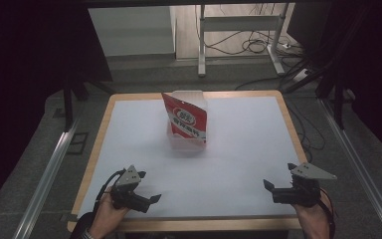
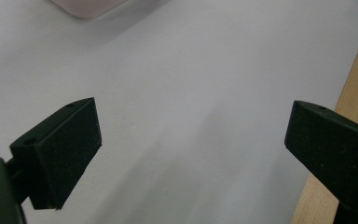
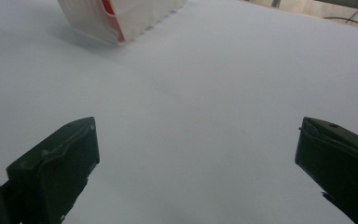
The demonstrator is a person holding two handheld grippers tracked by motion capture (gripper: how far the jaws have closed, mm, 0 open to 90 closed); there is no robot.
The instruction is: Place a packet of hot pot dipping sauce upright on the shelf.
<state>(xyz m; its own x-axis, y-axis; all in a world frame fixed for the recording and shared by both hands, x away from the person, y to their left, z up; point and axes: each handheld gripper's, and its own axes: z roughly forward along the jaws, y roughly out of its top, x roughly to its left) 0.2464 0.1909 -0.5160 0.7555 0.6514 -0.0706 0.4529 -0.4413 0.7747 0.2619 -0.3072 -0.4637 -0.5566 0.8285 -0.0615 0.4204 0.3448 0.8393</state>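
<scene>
Your landmark is the clear plastic container (image 1: 185, 141) standing on the white table (image 1: 238, 149), a little toward the far edge from the middle. A red snack bag (image 1: 188, 119) with white lettering stands upright in it, tilted slightly, its top rising above the container's rim. Your left gripper (image 1: 148, 200) sits near the table's front edge, well apart from the container and to its near-left, held in your left hand (image 1: 107, 215); its jaws are spread wide and hold nothing. In the left gripper view, the left gripper (image 2: 191, 140) shows bare white surface between its black jaws, with a pale corner of the container (image 2: 86, 7) at the top edge and the table's wooden border (image 2: 349, 93) running down the right side. Your right gripper (image 1: 278, 180) is near the front edge too, to the container's near-right and equally well apart from it, held in your right hand (image 1: 314, 218); its jaws are also wide apart and empty. In the right gripper view, the right gripper (image 3: 196, 144) frames only bare table, and the container (image 3: 135, 16) lies far ahead at upper left, with a strip of the red snack bag (image 3: 112, 11) showing through its wall.
</scene>
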